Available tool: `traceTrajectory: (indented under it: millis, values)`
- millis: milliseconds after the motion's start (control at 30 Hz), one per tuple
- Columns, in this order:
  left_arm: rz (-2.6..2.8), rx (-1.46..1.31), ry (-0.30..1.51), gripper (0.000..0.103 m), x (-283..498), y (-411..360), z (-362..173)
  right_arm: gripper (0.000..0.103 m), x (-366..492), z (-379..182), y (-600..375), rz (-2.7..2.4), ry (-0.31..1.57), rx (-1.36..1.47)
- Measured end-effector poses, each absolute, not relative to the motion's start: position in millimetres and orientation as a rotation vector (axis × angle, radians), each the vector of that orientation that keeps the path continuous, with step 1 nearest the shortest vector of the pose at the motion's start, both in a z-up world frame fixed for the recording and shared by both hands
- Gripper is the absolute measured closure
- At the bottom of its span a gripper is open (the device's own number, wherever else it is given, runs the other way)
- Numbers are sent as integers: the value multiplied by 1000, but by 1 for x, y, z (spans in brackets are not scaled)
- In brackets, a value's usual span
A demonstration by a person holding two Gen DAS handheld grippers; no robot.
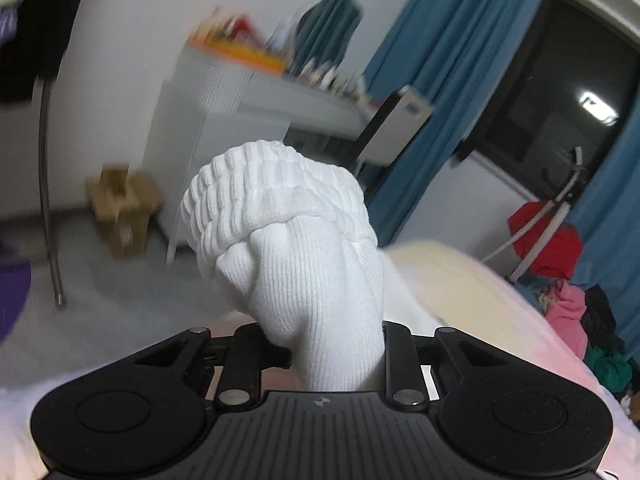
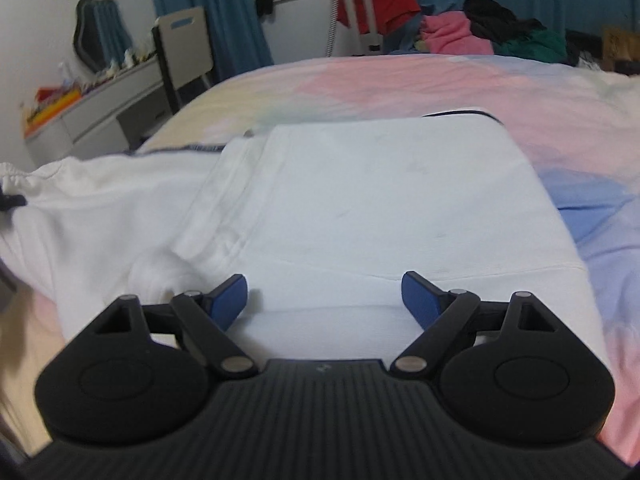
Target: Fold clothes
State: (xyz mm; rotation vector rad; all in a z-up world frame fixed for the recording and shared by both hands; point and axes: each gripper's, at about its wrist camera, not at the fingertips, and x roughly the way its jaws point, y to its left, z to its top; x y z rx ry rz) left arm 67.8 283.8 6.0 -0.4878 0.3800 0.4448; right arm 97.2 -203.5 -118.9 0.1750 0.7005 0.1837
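- Left hand-held gripper [image 1: 320, 356] pinches a white ribbed cuff [image 1: 280, 232], bunched cloth standing straight up out of its jaws, lifted above the bed [image 1: 500, 304].
- Right hand-held gripper [image 2: 324, 300] has blue pads [image 2: 230, 300] spread wide, nothing between them.
- White garment [image 2: 380, 200] lies flat on the bed just beyond it, long axis running left to right.

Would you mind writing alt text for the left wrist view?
The left gripper is shut on a bunched white ribbed cuff of a garment, lifted above the pastel bed cover. Behind, blurred, are blue curtains, a dark window and a cluttered grey desk.
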Motion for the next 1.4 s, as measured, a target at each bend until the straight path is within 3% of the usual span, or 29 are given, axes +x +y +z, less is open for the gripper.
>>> traceTrajectory:
  millis: [167,333,533,700,833,1033,1133,1200,1300,1400]
  values:
    - [393,-281,219,78,60,211,54,17,89,-90,-239,108,609,274]
    - [281,-276,131,80,74,131,93,17,64,-57,-280,-67,452,349]
    - [180,-173,38,83,94,9,104,17,37,-39,-340,-237,311,491]
    - [49,46,-29,83,108,-112,75,17,33,-50,-377,-346,314,611]
    - [-78,283,-18,83,112,-190,13,17,26,-55,-397,-436,263,665]
    - [-280,579,290,82,134,-250,-90,16,29,-69,-411,-460,253,705]
    - [-285,579,305,74,141,-252,-92,16,36,-78,-414,-373,297,749]
    - [-291,592,334,47,149,-247,-84,16,44,-86,-418,-296,330,809]
    - [-333,630,359,26,137,-235,-73,16,56,-100,-420,-183,392,932]
    - [-382,674,371,20,106,-204,-60,16,67,-117,-420,-71,465,1089]
